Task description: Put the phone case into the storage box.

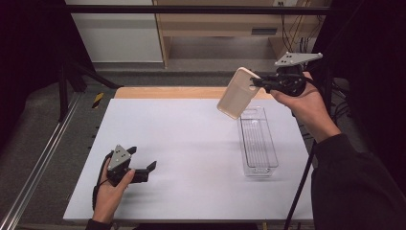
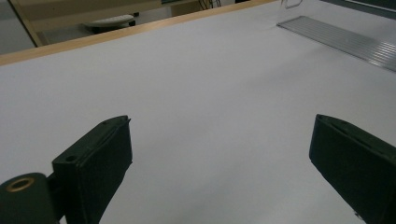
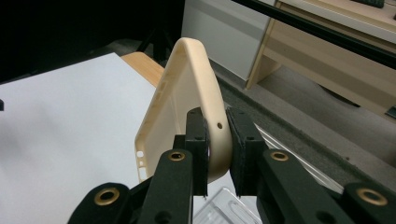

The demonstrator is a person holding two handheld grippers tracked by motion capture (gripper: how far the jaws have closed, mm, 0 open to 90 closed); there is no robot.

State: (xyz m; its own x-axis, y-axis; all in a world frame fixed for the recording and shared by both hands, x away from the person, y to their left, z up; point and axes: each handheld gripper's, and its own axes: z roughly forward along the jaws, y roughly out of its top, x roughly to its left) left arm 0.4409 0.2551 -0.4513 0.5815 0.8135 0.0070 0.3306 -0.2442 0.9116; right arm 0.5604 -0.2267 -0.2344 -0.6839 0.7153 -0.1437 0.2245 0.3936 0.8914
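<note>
One desk (image 1: 191, 143), with a white matte top and a strip of pale wood along its far edge. One cream-coloured soft plastic phone case (image 1: 238, 93), lifted clear of the desk and tilted, hanging above the far end of the bin; its hollow inner side, corner cut-out and small side holes are visible in the right gripper view (image 3: 187, 107). One clear plastic rectangular bin (image 1: 257, 142), long and narrow with a ribbed floor, standing on the right half of the desk; its near end appears below the case in the right gripper view (image 3: 219, 207), and its ribbed floor runs across the upper right of the left gripper view (image 2: 341, 39). Two pairs of tongs, one per hand. Right tongs (image 1: 256, 82), held high over the far right corner, pinch one edge of the case between both black pads (image 3: 218, 156). Left tongs (image 1: 141, 164), resting low at the near left of the desk, stand spread wide with bare white surface between them (image 2: 219, 154).
</note>
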